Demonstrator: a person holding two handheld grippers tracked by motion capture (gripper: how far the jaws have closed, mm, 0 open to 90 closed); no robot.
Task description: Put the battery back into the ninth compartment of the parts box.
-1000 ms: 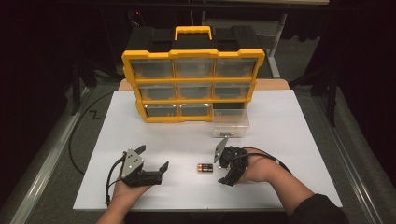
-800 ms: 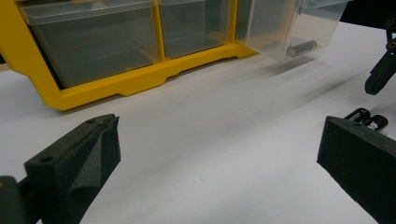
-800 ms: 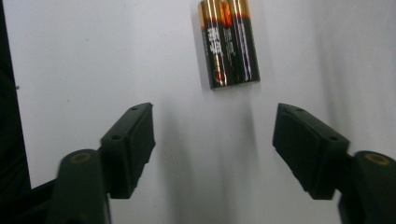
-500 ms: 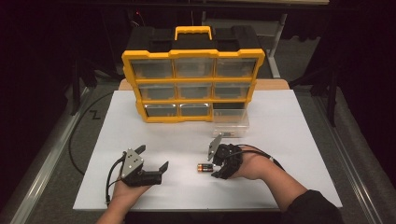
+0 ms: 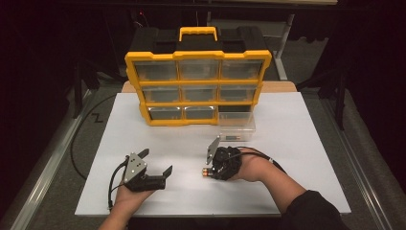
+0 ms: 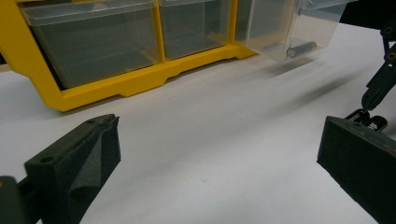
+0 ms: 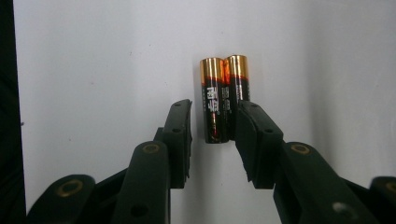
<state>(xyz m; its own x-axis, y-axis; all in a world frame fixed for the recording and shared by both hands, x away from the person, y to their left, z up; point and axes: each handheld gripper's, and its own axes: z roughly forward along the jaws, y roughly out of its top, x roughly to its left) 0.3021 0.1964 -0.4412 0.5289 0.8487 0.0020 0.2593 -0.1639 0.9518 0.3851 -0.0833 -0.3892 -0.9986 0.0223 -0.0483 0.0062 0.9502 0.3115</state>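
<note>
My white table (image 5: 297, 143) carries a yellow drawer organizer (image 5: 197, 88) at its far side, one clear drawer (image 5: 236, 125) pulled out in front of it, and two batteries (image 7: 224, 98) lying side by side, touching, nearer me.

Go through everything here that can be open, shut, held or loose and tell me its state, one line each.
Right gripper: jaws just been closing around two batteries, left pad still apart, not yet gripping.
Batteries: side by side, lying on the table.
Left gripper: open, nothing between its jaws.
Clear drawer: pulled out of the organizer, one battery inside.
Other drawers: shut.
</note>
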